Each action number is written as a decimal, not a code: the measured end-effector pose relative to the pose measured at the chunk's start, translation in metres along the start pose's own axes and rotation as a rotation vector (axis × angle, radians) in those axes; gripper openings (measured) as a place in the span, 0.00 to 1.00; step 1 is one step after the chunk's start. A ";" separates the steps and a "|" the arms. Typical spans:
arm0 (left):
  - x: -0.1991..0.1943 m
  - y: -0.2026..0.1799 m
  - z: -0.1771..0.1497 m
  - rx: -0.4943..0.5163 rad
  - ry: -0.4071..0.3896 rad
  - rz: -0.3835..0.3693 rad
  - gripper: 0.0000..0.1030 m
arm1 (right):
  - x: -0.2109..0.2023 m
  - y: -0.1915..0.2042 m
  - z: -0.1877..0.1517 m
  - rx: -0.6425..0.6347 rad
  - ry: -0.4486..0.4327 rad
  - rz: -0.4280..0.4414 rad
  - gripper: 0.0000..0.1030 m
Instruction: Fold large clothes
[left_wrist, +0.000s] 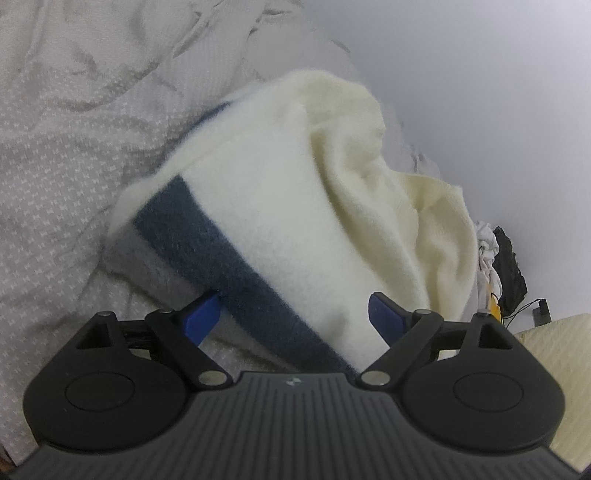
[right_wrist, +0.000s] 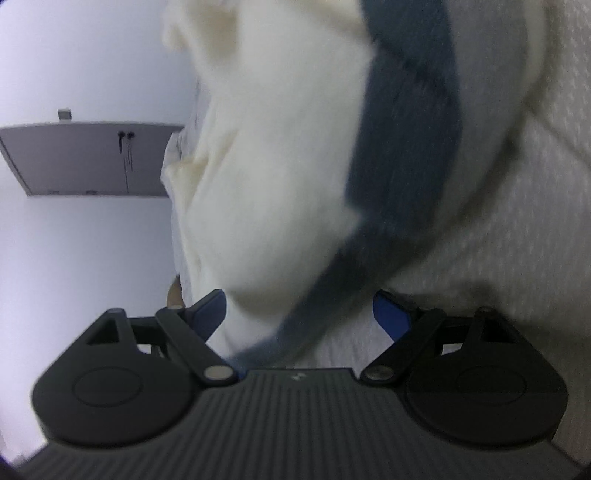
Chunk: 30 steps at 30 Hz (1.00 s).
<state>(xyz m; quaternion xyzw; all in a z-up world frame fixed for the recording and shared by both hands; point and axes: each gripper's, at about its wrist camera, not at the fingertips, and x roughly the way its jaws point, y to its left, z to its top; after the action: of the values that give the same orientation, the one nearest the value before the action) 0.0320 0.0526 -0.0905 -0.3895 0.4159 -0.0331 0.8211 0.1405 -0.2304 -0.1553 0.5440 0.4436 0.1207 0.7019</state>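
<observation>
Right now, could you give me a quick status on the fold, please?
Left gripper open, right gripper open. Cream sweater with navy stripe between both jaws, ungripped. Nothing blocking.

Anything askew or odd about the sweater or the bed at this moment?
The cream sweater with its navy stripe lies bunched on the rumpled bedspread, its far part heaped in loose folds rather than flat. Both claws, left claw and right claw, stand open over it, gripping nothing. No damage shows.
</observation>
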 end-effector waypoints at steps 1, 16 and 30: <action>0.002 0.000 0.001 -0.004 0.004 0.000 0.88 | 0.001 -0.002 0.002 0.010 -0.010 0.007 0.86; 0.037 0.044 -0.012 -0.388 0.170 -0.272 0.89 | -0.023 0.022 0.011 -0.055 -0.104 0.198 0.88; 0.042 0.056 0.009 -0.391 0.010 -0.114 0.57 | -0.033 -0.008 0.012 0.039 -0.180 0.013 0.83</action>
<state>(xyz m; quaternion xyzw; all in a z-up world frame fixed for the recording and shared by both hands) 0.0507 0.0812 -0.1518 -0.5640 0.3957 -0.0001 0.7248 0.1280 -0.2625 -0.1463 0.5693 0.3773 0.0673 0.7273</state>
